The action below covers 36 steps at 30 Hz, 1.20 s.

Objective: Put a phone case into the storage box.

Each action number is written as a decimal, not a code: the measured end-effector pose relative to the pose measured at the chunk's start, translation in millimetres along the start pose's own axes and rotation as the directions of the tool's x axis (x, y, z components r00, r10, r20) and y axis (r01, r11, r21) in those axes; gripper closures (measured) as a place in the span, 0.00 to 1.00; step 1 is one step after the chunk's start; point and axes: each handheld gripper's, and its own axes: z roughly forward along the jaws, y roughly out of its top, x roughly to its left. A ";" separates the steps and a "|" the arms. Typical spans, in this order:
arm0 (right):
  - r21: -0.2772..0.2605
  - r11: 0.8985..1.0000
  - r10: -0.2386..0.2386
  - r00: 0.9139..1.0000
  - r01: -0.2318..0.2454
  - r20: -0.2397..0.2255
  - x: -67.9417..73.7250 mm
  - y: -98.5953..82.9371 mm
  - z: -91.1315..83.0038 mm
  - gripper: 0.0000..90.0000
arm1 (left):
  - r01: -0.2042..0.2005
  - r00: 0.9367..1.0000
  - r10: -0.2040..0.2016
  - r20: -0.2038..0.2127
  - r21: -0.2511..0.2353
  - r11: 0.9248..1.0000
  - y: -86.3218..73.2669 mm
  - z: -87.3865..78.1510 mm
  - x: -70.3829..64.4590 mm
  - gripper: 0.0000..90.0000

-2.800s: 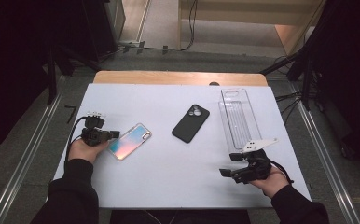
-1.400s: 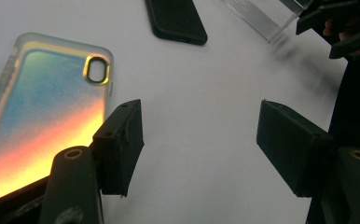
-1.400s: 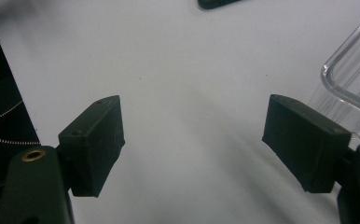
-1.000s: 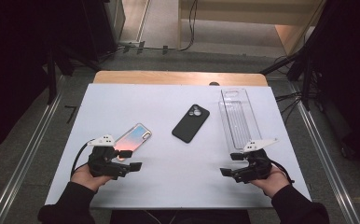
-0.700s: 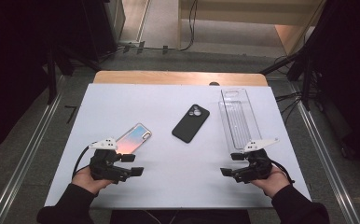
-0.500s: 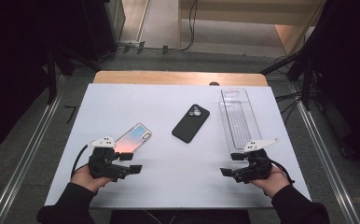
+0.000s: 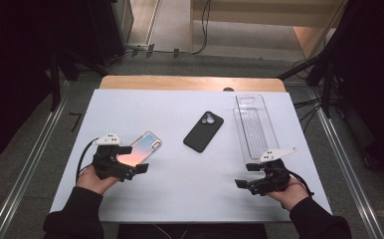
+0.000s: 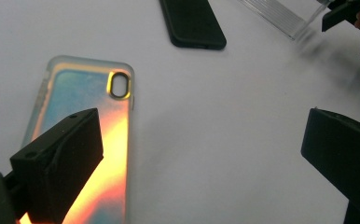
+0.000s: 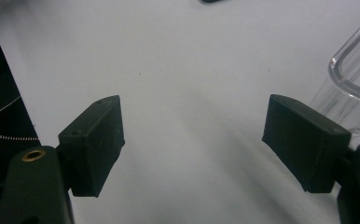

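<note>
- High view: the left gripper (image 7: 130, 168) sits at the near-left of the white surface (image 7: 180, 194), jaws apart and pointing toward the table's middle. The iridescent case (image 7: 141, 151) lies flat just beyond and beside it; the near end of the case is partly under the gripper.
- High view: the case's long axis runs diagonally, near-left to far-right, roughly in line with the direction the jaws point. The left gripper is by far the nearer one; the right gripper (image 7: 247, 175) rests well apart at the near-right, jaws apart, holding nothing.
- High view: a black phone (image 7: 203, 131) lies mid-surface, past the case. A clear tray (image 7: 252, 127) stands at the far-right, just beyond the right gripper.
- Left gripper view: the jaws are wide apart with nothing between them. The case (image 8: 82, 121) lies under and ahead of the left-hand jaw, off the centre line; bare surface lies midway between the jaws.
- Left gripper view: the case is translucent, blue-green shading to orange-pink, with rounded corners and an oval camera cut-out at its far end. It rests flat, so a grasp would likely need one long edge brought between the jaws.
- Left gripper view: the phone (image 8: 192, 23) is farther ahead; the tray's corner (image 8: 280, 14) shows at top right.
- Right gripper view: jaws apart over bare surface (image 9: 187, 70); the tray's rounded corner (image 9: 355, 70) lies just beside the right-hand jaw, whether touching I cannot tell.
</note>
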 end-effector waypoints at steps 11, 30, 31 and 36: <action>0.001 1.000 0.002 1.000 -0.002 0.001 -0.2 -0.2 -0.1 0.21 | -0.015 0.994 0.014 -0.104 -0.004 1.000 12.6 9.9 21.5 0.00; 0.002 1.000 0.005 1.000 -0.005 0.000 -0.5 -0.6 -0.4 0.20 | -0.012 0.992 0.014 -0.127 0.021 1.000 26.0 31.2 55.6 0.00; 0.002 1.000 0.006 1.000 -0.006 0.001 -0.3 -0.6 -0.7 0.21 | -0.015 0.992 0.018 -0.127 0.025 1.000 25.7 32.2 55.8 0.00; 0.001 1.000 0.006 1.000 -0.006 0.000 -0.6 -0.9 -0.9 0.21 | -0.007 0.993 0.011 -0.122 0.029 1.000 23.9 35.5 55.5 0.00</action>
